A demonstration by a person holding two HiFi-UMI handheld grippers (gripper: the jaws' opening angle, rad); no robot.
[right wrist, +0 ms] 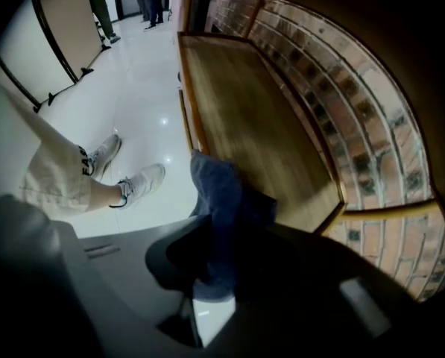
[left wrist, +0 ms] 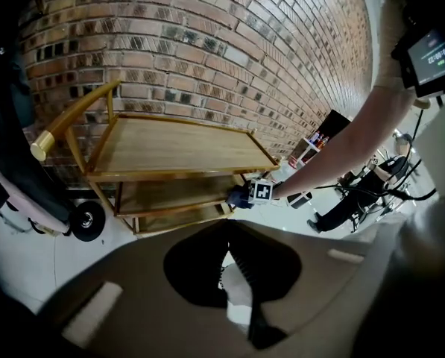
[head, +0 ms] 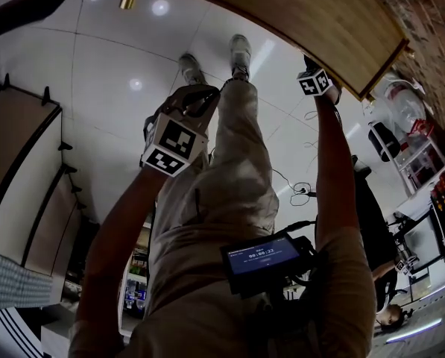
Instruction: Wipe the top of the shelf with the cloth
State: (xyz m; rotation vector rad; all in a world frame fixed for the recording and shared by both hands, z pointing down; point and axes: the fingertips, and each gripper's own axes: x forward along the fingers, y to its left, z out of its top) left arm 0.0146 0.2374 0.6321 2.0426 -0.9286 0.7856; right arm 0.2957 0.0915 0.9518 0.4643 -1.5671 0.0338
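- My right claw is clenched on a blue cloth, which hangs at the front rim of the wooden shelf, near one end of its top (whether it touches the wood, I cannot tell).
- My left claw is well apart from the shelf, its tips pressed together on nothing, above the white floor.
- A brick wall stands behind the shelf.

shelf: wooden, flat top | cloth: blue, bunched (by its corner)
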